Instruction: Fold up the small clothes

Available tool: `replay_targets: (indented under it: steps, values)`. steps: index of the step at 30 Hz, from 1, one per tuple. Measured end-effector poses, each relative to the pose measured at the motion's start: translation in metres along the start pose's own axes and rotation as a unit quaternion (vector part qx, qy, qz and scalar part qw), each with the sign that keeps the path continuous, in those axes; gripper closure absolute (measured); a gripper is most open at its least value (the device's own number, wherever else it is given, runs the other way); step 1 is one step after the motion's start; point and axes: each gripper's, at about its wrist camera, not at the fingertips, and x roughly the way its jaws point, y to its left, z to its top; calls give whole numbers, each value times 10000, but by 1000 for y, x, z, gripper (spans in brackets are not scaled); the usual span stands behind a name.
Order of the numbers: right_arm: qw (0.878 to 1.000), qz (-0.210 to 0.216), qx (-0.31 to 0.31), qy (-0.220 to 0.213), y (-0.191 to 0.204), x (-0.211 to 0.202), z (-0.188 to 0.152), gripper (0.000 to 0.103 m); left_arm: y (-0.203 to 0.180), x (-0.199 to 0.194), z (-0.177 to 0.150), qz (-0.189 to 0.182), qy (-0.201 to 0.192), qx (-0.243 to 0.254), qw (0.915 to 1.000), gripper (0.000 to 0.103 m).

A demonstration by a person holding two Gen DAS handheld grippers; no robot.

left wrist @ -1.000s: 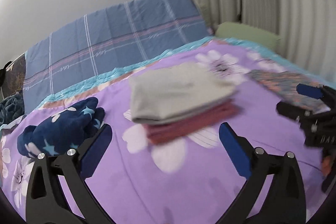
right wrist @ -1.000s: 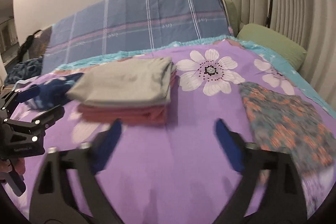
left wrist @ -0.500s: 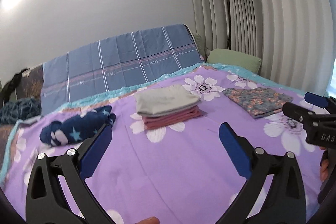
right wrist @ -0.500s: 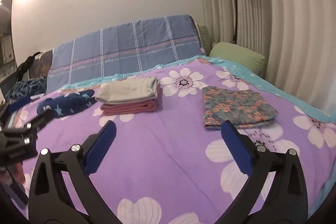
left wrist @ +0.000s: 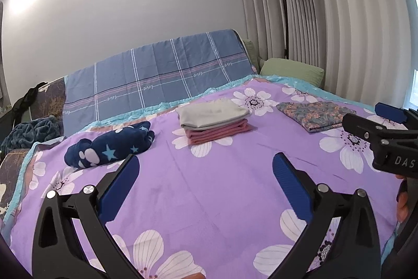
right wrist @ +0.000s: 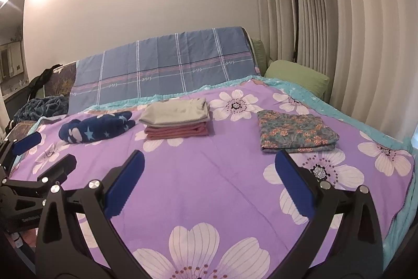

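Observation:
A folded grey garment lies on a folded pink one mid-bed; the stack also shows in the right wrist view. A folded floral cloth lies to its right. A crumpled navy star-print garment lies to its left. My left gripper is open and empty, held back above the purple flowered bedspread. My right gripper is open and empty too, beside it; it shows at the left view's right edge.
A blue plaid cover rises at the bed's head. A green pillow and a black floor lamp stand by the curtains on the right. A dark blue blanket lies off the bed's left side.
Both grippers have pulled back and risen away from the grey-and-pink stack, so the whole bed is now in view. Both stayed open and empty.

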Motion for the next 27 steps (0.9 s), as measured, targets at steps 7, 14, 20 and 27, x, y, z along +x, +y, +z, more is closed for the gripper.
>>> replay_targets:
  steps: [7, 14, 20, 27]
  values:
    - [9999, -40, -139, 45, 10, 1, -7, 2, 5, -3, -5, 19, 109, -89, 9999, 1]
    - [9998, -89, -115, 158, 7, 5, -11, 2, 1, -6, -5, -54, 104, -42, 9999, 1]
    - [9997, -107, -117, 196, 7, 8, -12, 2, -2, -3, -6, -78, 207, -31, 9998, 1]
    - [9996, -102, -176, 173, 10, 9, -11, 2, -1, -3, -6, -61, 255, 4, 9997, 1]
